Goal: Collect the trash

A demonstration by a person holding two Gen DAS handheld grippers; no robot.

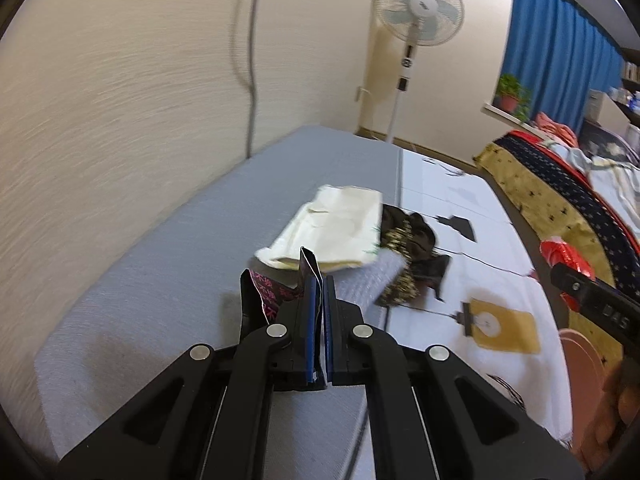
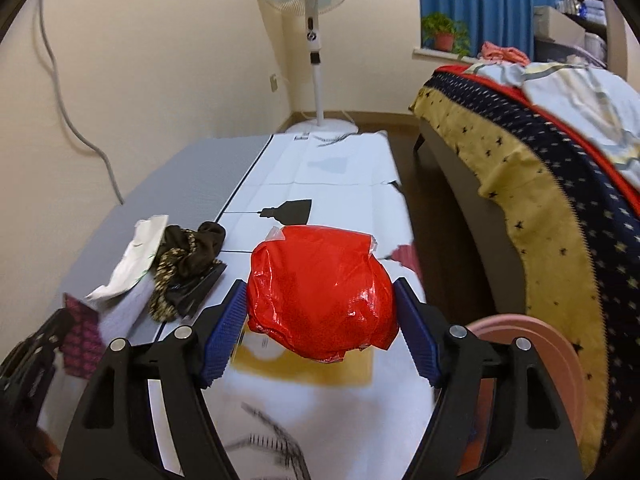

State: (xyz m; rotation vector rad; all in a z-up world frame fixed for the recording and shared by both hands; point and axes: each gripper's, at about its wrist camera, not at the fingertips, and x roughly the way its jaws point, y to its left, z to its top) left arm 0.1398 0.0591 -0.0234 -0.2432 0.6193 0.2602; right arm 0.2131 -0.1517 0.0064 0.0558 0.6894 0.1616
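Observation:
My left gripper (image 1: 322, 280) is shut on a black wrapper with pink lettering (image 1: 260, 292), which sticks up between and left of the blue pads. It hangs low over the grey table top (image 1: 160, 272). My right gripper (image 2: 320, 294) has a bulging red plastic package (image 2: 316, 264) between its wide-set blue pads (image 2: 230, 320), and both pads touch its sides. The package hangs above the white printed sheet (image 2: 340, 168). The left wrist view shows the same red package (image 1: 564, 256) at the far right. The left gripper's wrapper (image 2: 82, 332) shows at the lower left of the right wrist view.
A cream bag (image 1: 332, 228), a dark patterned cloth (image 1: 408, 240) and a pale bubbled sheet (image 1: 384, 276) lie mid-table. A pink bin (image 2: 532, 356) stands right of the table, beside a bed (image 2: 540, 168). A standing fan (image 2: 316, 60) is in the far corner.

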